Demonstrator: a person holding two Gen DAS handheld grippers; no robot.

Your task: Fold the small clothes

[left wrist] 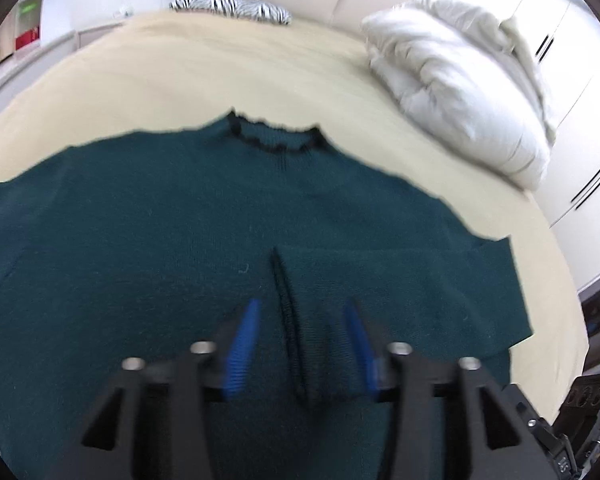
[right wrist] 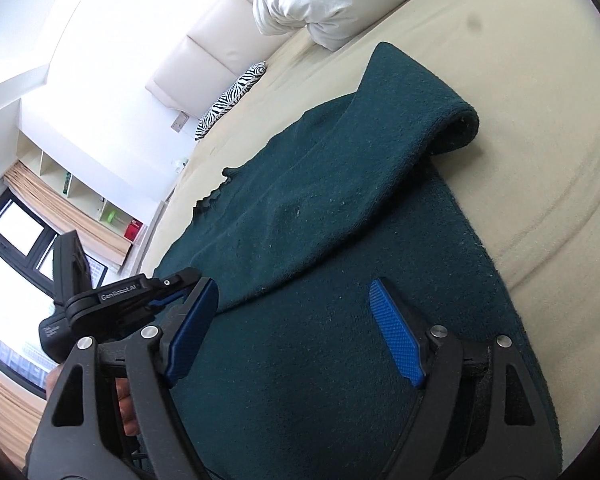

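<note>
Holds the left gripper (left wrist: 303, 304) pitched steeply downward, jaws about half apart, blue pads (left wrist: 242, 344) angled in toward each other at the tips. Straddles a raised ridge of the green sweater (left wrist: 180, 220) with those pads, without pinching it. Keeps the right gripper (right wrist: 292, 284) at a shallower downward slant, rolled to one side, jaws wide apart and nothing between the textured blue pads (right wrist: 396, 332). Carries the two grippers close together, the left one's black body showing just beside the right one's finger. Shows part of a hand (right wrist: 126, 408) behind the right gripper's frame, mostly hidden.
</note>
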